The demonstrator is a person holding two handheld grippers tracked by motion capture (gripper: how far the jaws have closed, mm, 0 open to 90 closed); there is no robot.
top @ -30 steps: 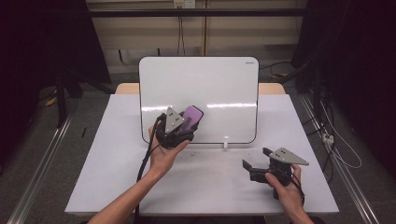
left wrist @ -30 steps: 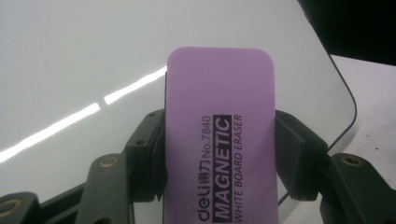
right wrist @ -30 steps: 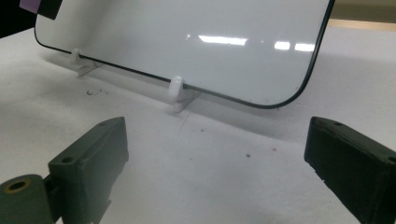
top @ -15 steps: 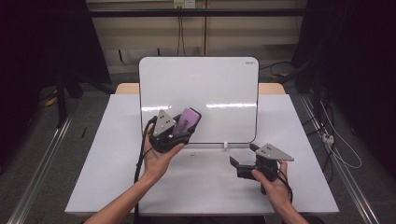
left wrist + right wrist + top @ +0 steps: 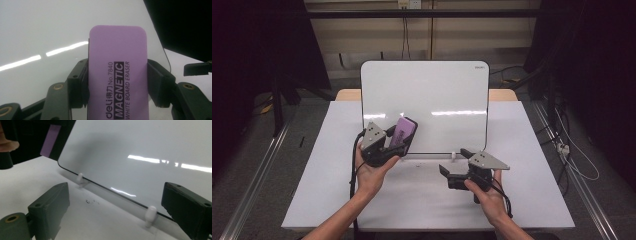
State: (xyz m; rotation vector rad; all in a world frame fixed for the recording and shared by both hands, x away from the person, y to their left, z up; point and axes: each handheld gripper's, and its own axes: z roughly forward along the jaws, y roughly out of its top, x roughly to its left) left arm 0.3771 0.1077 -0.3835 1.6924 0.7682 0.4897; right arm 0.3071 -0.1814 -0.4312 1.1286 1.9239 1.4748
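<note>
Purple eraser (image 5: 117, 72) clamped, left claw (image 5: 399, 137) raised

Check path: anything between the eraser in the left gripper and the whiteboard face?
Nothing visible. The left gripper is shut on the purple eraser, and beyond it lies bare whiteboard. The right gripper stands open, off to the side near the board's lower edge.

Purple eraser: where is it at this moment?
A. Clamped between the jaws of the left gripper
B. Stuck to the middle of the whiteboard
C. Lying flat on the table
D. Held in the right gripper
A. The left gripper view shows the purple eraser squeezed between the two black jaws of the left gripper, in front of the whiteboard; the right gripper stands open with nothing between its jaws.
</note>
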